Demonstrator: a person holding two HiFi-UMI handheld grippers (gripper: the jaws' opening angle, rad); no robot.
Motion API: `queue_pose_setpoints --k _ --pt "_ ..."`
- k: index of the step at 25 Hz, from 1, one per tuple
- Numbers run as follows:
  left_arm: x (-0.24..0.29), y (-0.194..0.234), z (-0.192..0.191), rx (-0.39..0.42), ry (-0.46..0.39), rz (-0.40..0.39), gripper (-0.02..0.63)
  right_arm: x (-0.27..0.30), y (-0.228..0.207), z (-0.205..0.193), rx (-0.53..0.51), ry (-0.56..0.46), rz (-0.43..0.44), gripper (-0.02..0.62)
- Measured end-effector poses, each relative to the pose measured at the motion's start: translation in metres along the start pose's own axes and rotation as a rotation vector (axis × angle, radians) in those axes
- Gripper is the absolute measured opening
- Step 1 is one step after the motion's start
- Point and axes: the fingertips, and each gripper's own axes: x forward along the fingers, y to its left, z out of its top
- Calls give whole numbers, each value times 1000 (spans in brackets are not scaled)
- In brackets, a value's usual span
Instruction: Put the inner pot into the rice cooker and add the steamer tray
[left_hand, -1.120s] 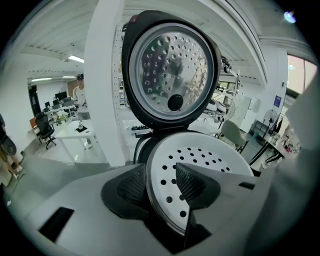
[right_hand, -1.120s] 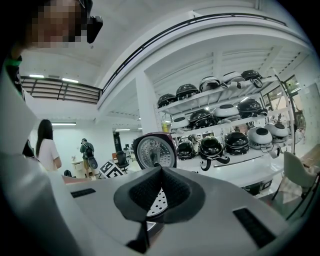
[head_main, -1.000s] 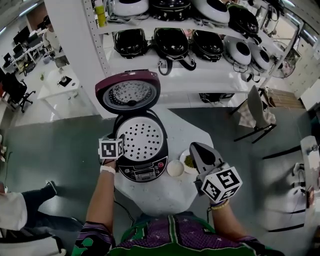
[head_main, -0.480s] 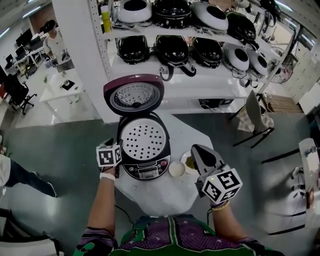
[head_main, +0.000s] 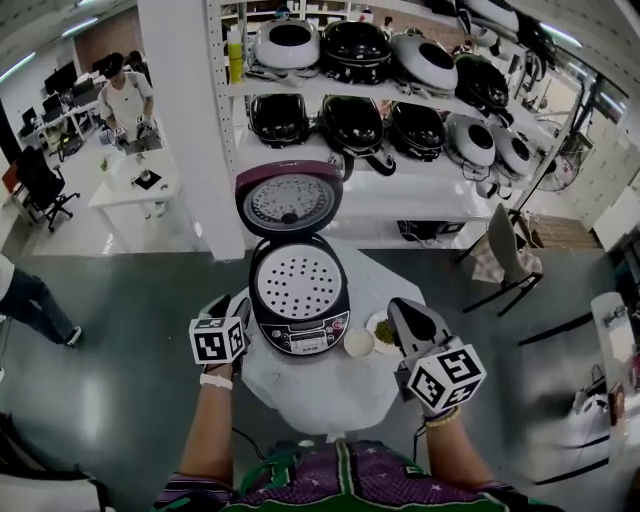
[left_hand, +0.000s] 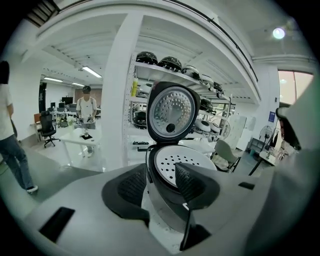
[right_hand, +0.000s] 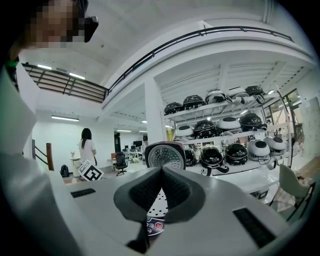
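Observation:
The rice cooker (head_main: 300, 335) stands on the round white table (head_main: 300, 395) with its maroon lid (head_main: 288, 197) up. A white perforated steamer tray (head_main: 298, 285) lies in its mouth and hides what is under it. My left gripper (head_main: 236, 308) hovers just left of the cooker, apart from it, open and empty. In the left gripper view the tray (left_hand: 172, 161) and lid (left_hand: 172, 111) show beyond the spread jaws (left_hand: 161, 184). My right gripper (head_main: 400, 308) is shut and empty, right of the cooker; its closed jaws (right_hand: 161, 175) point at the lid (right_hand: 165, 156).
A small white bowl (head_main: 358, 343) and a dish of green bits (head_main: 381, 331) sit between the cooker and my right gripper. White shelves (head_main: 400, 190) full of other cookers stand behind the table. A chair (head_main: 505, 245) stands to the right. People stand at the far left.
My left gripper has drawn back from the cooker's left side toward me. The right gripper stays beside the bowl. The head view has tilted up, showing more shelf.

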Motion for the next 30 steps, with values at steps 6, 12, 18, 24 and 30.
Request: queue_pose_setpoints --k 6,12,18,24,30 --pt "-50 -8 -16 16 -22 -27 202 -22 22 8 -17 -9 -21 8" --pt "-98 -19 -38 26 -39 -63 198 -49 39 7 -31 5 -60 8" --pt "-133 -21 -63 16 -40 -89 198 -73 50 -2 -45 31 -100 8" --pt "-161 -35 -68 15 -57 -95 198 -90 41 -12 -31 47 -113 8" --pt "-193 -67 -58 25 -123 -85 198 -113 33 -9 -30 17 -83 8"
